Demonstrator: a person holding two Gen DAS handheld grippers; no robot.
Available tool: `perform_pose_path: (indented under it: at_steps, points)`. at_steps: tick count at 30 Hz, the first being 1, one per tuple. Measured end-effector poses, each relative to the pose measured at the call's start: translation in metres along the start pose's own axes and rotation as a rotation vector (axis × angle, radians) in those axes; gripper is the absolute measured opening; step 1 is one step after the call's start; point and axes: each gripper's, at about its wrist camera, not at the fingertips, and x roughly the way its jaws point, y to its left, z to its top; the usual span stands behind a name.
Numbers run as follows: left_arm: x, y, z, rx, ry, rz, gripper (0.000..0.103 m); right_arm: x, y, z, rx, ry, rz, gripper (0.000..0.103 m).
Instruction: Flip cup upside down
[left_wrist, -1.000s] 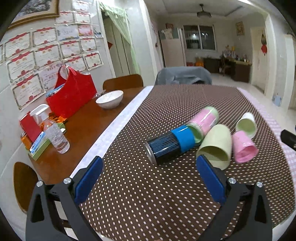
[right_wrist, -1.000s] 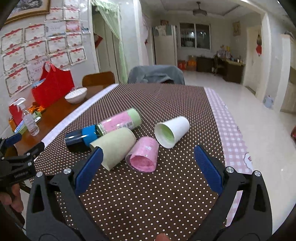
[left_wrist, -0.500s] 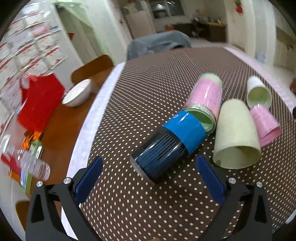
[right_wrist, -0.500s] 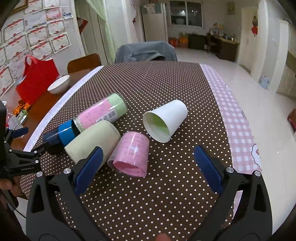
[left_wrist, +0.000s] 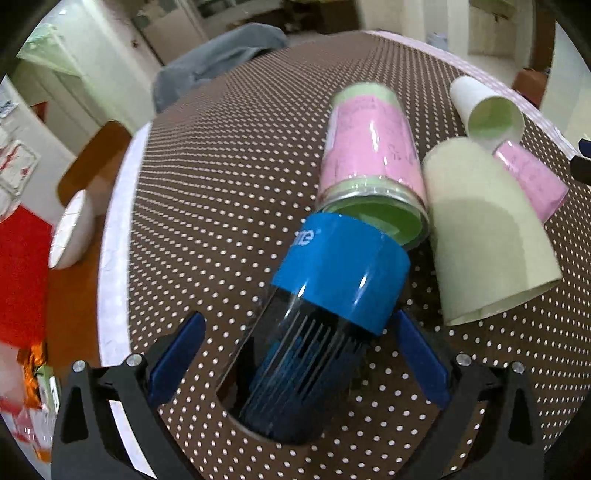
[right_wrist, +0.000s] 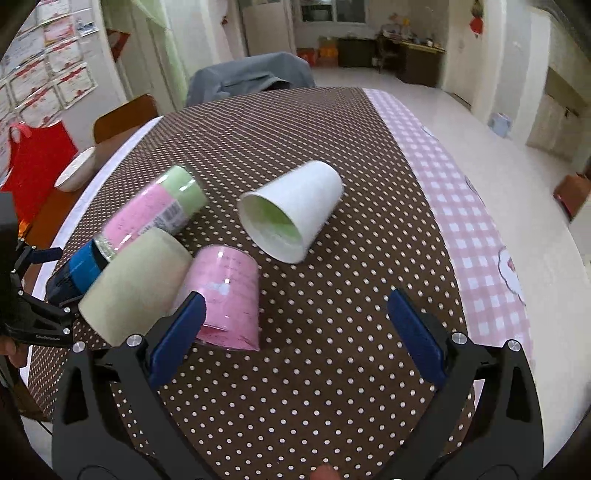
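Several cups lie on their sides on the brown dotted tablecloth (left_wrist: 221, 155). A black cup with a blue band (left_wrist: 325, 325) lies between the open jaws of my left gripper (left_wrist: 295, 354), its mouth toward the camera; the pads stand apart from it. Behind it lie a pink and green cup (left_wrist: 369, 147), a pale green cup (left_wrist: 484, 236), a small pink cup (left_wrist: 532, 181) and a white cup (left_wrist: 487, 110). My right gripper (right_wrist: 295, 332) is open and empty, its left pad beside the small pink cup (right_wrist: 225, 295). The white cup (right_wrist: 295, 210) lies ahead of it.
A white bowl (left_wrist: 70, 232) and a red bag (left_wrist: 18, 277) sit on the wooden table at the left. A chair with a grey cover (right_wrist: 251, 77) stands at the far end. The pink checked cloth edge (right_wrist: 480, 229) runs along the right.
My left gripper has moved forward and down until the black and blue cup lies between its jaws. My right gripper has moved closer to the pink and white cups.
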Motion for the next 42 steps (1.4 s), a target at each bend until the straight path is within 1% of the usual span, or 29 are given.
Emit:
perform_pose_path:
  at_steps: [1, 2, 3, 4, 5, 9, 15, 18, 23, 25, 28, 30, 33, 36, 38, 42]
  points:
    - [0.004, 0.001, 0.001, 0.002, 0.020, -0.027, 0.099, 0.000, -0.001, -0.001, 0.015, 0.002, -0.003, 0.097]
    - [0.007, 0.003, 0.004, 0.005, 0.031, -0.043, 0.097, -0.001, -0.002, -0.003, 0.028, 0.002, -0.006, 0.097]
    - [0.009, 0.004, 0.006, 0.007, 0.037, -0.057, 0.082, -0.002, -0.002, -0.005, 0.038, 0.000, -0.006, 0.097]
    - [0.013, 0.005, 0.007, 0.001, 0.054, -0.077, 0.078, -0.003, -0.002, -0.006, 0.042, 0.000, -0.007, 0.097]
    - [0.013, 0.006, 0.007, -0.007, 0.059, -0.075, 0.076, -0.005, -0.003, -0.008, 0.048, -0.001, -0.006, 0.097]
    - [0.008, 0.013, 0.000, -0.066, 0.068, -0.083, 0.073, -0.011, -0.007, -0.016, 0.071, -0.006, 0.014, 0.097]
    - [-0.008, 0.012, -0.028, -0.244, 0.084, -0.064, 0.071, -0.019, -0.017, -0.021, 0.035, -0.005, 0.086, 0.097]
    - [-0.023, 0.001, -0.045, -0.338, 0.094, -0.043, 0.070, -0.020, -0.021, -0.021, -0.013, 0.000, 0.159, 0.097]
    - [-0.058, -0.028, -0.063, -0.472, 0.079, 0.023, 0.070, -0.011, -0.027, -0.017, -0.078, 0.020, 0.293, 0.097]
    - [-0.074, -0.041, -0.070, -0.522, 0.068, 0.040, 0.070, -0.009, -0.028, -0.014, -0.104, 0.036, 0.330, 0.097]
    - [-0.098, -0.056, -0.075, -0.580, 0.035, 0.047, 0.069, -0.015, -0.033, -0.007, -0.135, 0.031, 0.354, 0.097]
    - [-0.108, -0.066, -0.077, -0.592, 0.015, 0.052, 0.069, -0.021, -0.038, -0.006, -0.139, 0.018, 0.355, 0.097]
    - [-0.123, -0.086, -0.081, -0.592, -0.024, 0.024, 0.069, -0.026, -0.047, -0.009, -0.137, 0.004, 0.343, 0.097]
    - [-0.124, -0.104, -0.075, -0.555, -0.064, -0.047, 0.068, -0.030, -0.053, -0.019, -0.107, -0.008, 0.320, 0.097]
    - [-0.123, -0.116, -0.072, -0.516, -0.076, -0.093, 0.068, -0.035, -0.058, -0.027, -0.072, -0.024, 0.288, 0.097]
    - [-0.106, -0.136, -0.058, -0.421, -0.082, -0.191, 0.068, -0.050, -0.067, -0.041, 0.017, -0.053, 0.232, 0.097]
